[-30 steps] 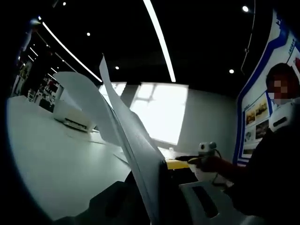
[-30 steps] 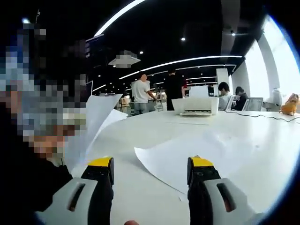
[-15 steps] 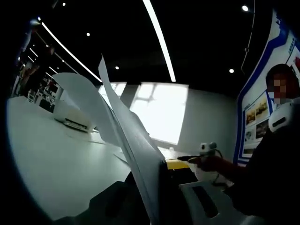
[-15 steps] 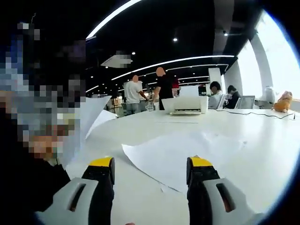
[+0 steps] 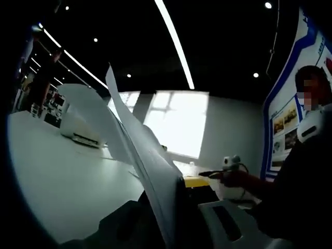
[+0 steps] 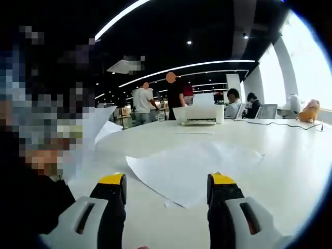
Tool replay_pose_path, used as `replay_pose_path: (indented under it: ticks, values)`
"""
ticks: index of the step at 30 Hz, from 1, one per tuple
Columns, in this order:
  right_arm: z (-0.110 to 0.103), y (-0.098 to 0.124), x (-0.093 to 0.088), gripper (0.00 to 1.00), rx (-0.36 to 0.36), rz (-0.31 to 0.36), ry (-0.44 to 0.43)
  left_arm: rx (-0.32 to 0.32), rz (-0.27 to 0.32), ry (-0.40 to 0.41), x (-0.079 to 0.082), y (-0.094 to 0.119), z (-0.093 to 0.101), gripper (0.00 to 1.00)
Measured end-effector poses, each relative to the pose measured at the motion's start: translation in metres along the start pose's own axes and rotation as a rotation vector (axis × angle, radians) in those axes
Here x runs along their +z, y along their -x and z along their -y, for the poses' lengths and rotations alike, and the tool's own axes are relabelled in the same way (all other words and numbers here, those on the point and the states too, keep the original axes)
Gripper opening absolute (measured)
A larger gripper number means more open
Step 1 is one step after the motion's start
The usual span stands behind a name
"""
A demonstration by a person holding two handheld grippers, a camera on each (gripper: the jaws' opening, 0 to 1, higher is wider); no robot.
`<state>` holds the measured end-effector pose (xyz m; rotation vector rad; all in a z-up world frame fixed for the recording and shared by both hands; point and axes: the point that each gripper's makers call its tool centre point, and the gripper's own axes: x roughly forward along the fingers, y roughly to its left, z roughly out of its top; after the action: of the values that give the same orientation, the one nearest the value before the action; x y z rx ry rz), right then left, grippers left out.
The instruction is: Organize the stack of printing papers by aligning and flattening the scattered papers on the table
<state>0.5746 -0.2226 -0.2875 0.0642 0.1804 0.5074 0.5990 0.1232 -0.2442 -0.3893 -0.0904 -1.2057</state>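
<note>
My left gripper (image 5: 168, 199) is shut on a sheaf of white printing papers (image 5: 136, 155), which stand up from its jaws and curl away to the upper left. The same held papers (image 6: 99, 128) appear at the left of the right gripper view, beside a person's body. A loose, slightly crumpled sheet (image 6: 189, 165) lies flat on the white table (image 6: 290, 155), its near corner just beyond my right gripper (image 6: 167, 181). That gripper is open, yellow-tipped, with nothing between its jaws. It also appears as a small shape in a hand, the right gripper (image 5: 229, 165).
A white printer (image 6: 199, 114) stands at the table's far side; the same printer (image 5: 78, 129) shows in the left gripper view. Several people stand or sit behind it. A stuffed toy (image 6: 310, 110) and a dark cable (image 6: 280, 123) lie at the far right. A poster wall (image 5: 290, 109) rises at the right.
The right gripper's camera has moved, so the flat sheet now lies nearer its jaws and more central. The left gripper still holds the papers upright, barely shifted.
</note>
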Motion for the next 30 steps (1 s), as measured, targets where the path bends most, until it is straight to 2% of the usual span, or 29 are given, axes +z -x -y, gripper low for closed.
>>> replay_pose_path:
  ticks: [4,12,30]
  values:
    - [-0.002,-0.005,0.005,0.58,0.024,0.017,-0.022,0.002,-0.002,-0.003,0.0,0.0,0.0,0.08]
    - [-0.006,-0.009,0.013,0.59,0.034,0.009,0.008,0.002,-0.008,0.001,-0.001,0.0,-0.001,0.08]
    - [0.0,-0.016,0.023,0.63,0.009,0.0,0.032,-0.001,-0.009,0.004,-0.002,0.001,-0.001,0.08]
